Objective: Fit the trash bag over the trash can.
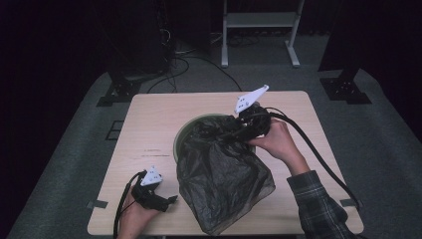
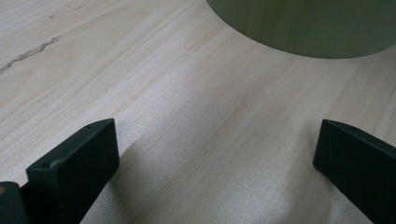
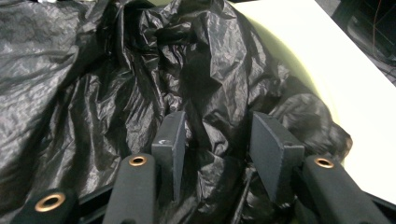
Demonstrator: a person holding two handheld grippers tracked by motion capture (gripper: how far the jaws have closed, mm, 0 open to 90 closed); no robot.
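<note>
Right tongs (image 3: 215, 140) stood half-open around a fold of black bag (image 1: 224, 179) at the bin (image 1: 180, 135) rim — bite deeper before pulling. Left tongs (image 2: 215, 154) wide, empty, over counter (image 2: 187, 116).

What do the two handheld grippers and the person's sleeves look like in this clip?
Both the left gripper and the right gripper are black, each topped by a pale three-cornered plate and trailing a black cable. Their jaws are flat dark blocks. The right arm wears a dark plaid sleeve.

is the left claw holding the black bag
No, the left claw stands wide open over bare table in its own view, with nothing between its jaws and the black bag lying apart.
</note>
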